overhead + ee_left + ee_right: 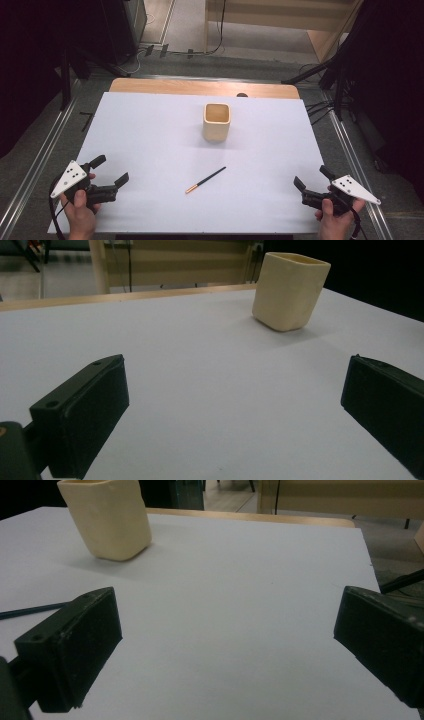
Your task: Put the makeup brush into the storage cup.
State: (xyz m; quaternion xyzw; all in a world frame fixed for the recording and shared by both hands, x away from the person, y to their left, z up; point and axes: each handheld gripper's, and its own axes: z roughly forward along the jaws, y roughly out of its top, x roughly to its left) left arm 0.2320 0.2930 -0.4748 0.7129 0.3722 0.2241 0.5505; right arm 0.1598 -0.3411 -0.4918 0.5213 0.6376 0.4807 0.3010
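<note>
Both tools idle: my left gripper [111, 171] and right gripper [310, 181] stand with jaws wide apart, nothing between them, at the near corners of the white table sheet [150, 130]. The cream square-walled cup [216, 121] stands upright mid-table. The thin black pen with an orange tip [205, 180] lies flat just near-side of the cup, apart from it. I judge nothing done yet: pick-up and placement both remain.

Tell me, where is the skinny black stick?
In the high view the black stick lies flat on the white table, in front of the cream cup, between the left gripper and the right gripper.
</note>
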